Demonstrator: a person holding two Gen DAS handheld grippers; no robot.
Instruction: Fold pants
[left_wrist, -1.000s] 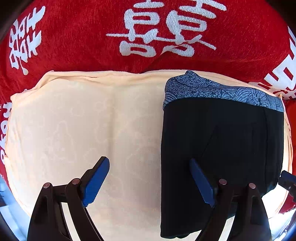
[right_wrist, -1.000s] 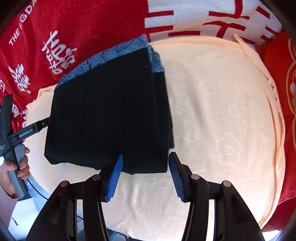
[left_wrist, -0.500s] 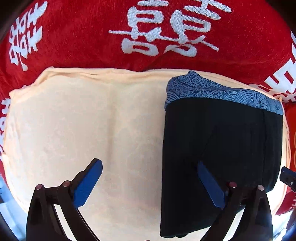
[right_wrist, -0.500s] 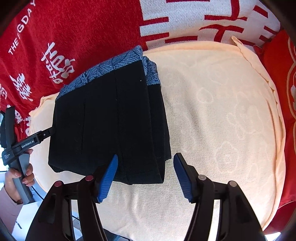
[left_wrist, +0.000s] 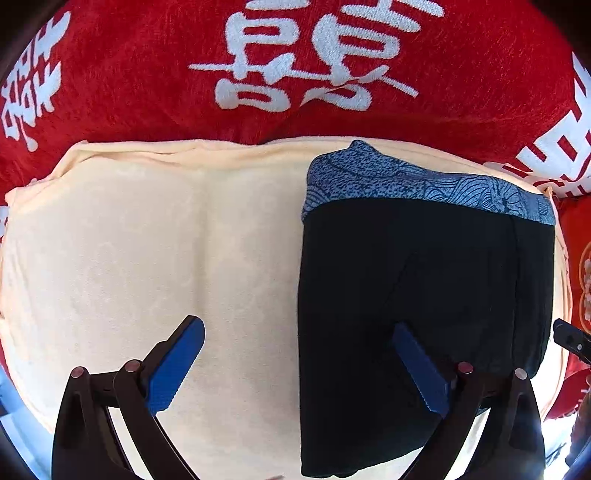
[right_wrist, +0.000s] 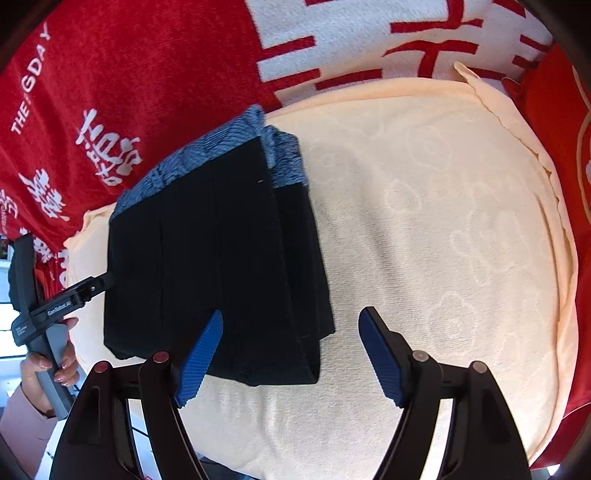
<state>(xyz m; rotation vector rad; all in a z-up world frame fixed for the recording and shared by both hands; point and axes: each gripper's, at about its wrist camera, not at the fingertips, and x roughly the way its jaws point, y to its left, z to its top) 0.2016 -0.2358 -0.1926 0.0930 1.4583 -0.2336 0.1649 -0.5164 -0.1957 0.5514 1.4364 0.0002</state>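
My left gripper and right gripper both gaped wide, holding nothing, above the folded black pants with a blue patterned waistband lying on the cream towel-covered cushion.

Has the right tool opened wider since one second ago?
Yes. The right tool is open wider: its left finger now lies over the pants, its right one farther out over the cream towel.

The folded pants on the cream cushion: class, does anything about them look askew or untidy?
Slightly. In the right wrist view the black pants are folded, but the blue patterned waistband layers do not line up: one edge steps out to the right of the top layer. Both tools are open, holding nothing.
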